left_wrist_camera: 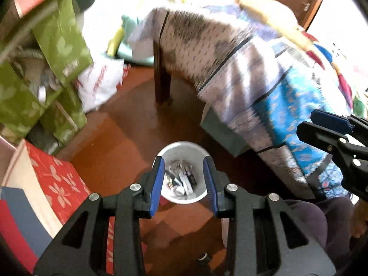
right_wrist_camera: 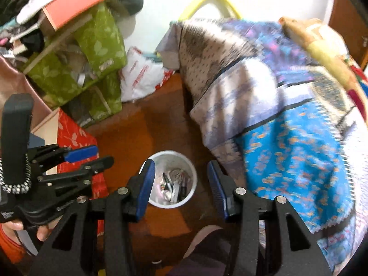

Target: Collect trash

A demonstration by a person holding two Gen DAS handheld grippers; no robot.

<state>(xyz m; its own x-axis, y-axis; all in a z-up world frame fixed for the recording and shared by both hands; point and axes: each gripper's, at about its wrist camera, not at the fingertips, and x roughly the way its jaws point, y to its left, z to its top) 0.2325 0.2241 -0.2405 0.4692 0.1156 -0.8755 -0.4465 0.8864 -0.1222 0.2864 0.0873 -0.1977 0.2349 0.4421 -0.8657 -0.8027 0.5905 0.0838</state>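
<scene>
**A:** Where does the trash stand here?

**B:** In a white bin (left_wrist_camera: 182, 172) on the brown wooden floor (left_wrist_camera: 128, 128), seen from above. Crumpled paper and small dark scraps (left_wrist_camera: 181, 180) lie at its bottom. The right wrist view shows the same bin (right_wrist_camera: 169, 179) with the same litter inside.

**A:** And the left gripper?

**B:** The left gripper (left_wrist_camera: 184, 181) hangs over the bin, pointing steeply down, its blue-padded fingers (left_wrist_camera: 157, 184) spread apart. Nothing sits between them; the bin shows through the gap far below.

**A:** The right one?

**B:** The right gripper (right_wrist_camera: 181, 189) is likewise parted and empty, its blue pads (right_wrist_camera: 217, 188) framing the bin from above. In the right wrist view the left gripper (right_wrist_camera: 89, 155) appears at the left edge, held by a hand (right_wrist_camera: 27, 227).

**A:** What surrounds the bin?

**B:** To the right, a patchwork cloth (left_wrist_camera: 253, 85) in blue, grey and white drapes over a piece of furniture with a dark wooden leg (left_wrist_camera: 162, 85). To the left, green leaf-print boxes (left_wrist_camera: 62, 36) are stacked, with a red flower-print box (left_wrist_camera: 57, 179) nearer and a white plastic bag with red lettering (left_wrist_camera: 101, 85) behind, near the green boxes. The picture is blurred toward its edges.
</scene>
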